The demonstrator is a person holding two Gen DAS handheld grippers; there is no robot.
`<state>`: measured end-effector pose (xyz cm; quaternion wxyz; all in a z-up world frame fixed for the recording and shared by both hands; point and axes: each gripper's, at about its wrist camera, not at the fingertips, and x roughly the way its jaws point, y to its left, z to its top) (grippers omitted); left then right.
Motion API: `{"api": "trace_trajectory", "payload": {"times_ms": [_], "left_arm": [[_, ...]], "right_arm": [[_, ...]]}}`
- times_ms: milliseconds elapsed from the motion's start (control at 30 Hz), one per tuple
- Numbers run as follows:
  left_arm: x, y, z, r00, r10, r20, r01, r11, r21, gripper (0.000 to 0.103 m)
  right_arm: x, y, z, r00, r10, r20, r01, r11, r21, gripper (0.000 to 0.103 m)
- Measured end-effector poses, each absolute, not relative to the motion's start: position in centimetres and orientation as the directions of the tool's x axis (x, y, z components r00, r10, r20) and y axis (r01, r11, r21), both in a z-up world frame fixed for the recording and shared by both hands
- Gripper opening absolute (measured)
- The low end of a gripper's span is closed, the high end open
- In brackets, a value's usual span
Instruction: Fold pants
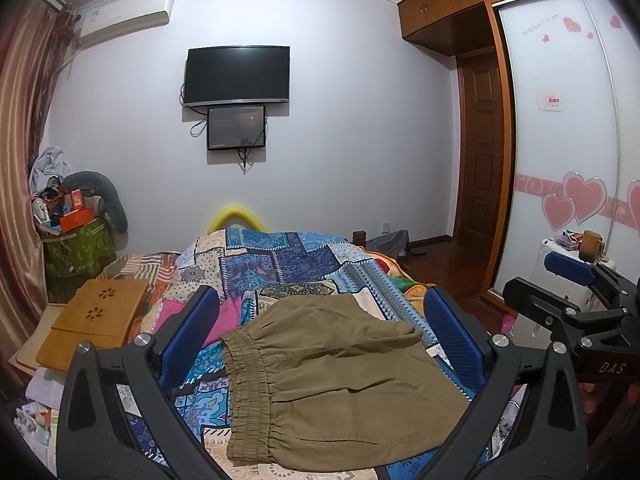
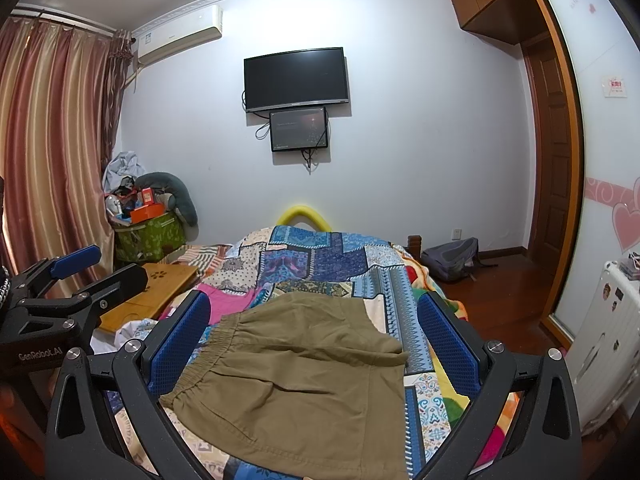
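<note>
Left wrist view: the khaki cotton pants (image 1: 336,384) lie folded on the patchwork quilt (image 1: 280,260), framed by the left gripper (image 1: 320,344), jaws released, hovering empty. Right wrist view: the right gripper (image 2: 316,344) hangs likewise spread above the pants (image 2: 296,380), likely lining up a grasp.

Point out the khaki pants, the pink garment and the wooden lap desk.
khaki pants (image 1: 340,380), left wrist view, on the middle of the fabric.
pink garment (image 2: 234,302), right wrist view, on its flat upper part.
wooden lap desk (image 1: 100,312), left wrist view, on its top panel.
</note>
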<state>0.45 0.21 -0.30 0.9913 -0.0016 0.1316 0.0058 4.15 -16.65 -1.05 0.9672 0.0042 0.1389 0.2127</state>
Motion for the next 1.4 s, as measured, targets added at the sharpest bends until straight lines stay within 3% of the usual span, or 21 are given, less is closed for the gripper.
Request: {"api": "trace_trajectory", "payload": {"times_ms": [1400], "left_arm": [[0.22, 0.46, 0.18, 0.970, 0.023, -0.242, -0.026, 1.000, -0.010, 0.103]], "right_arm": [[3.81, -16.57, -0.31, 0.875, 0.412, -0.252, -0.411, 0.910, 0.059, 0.103]]}}
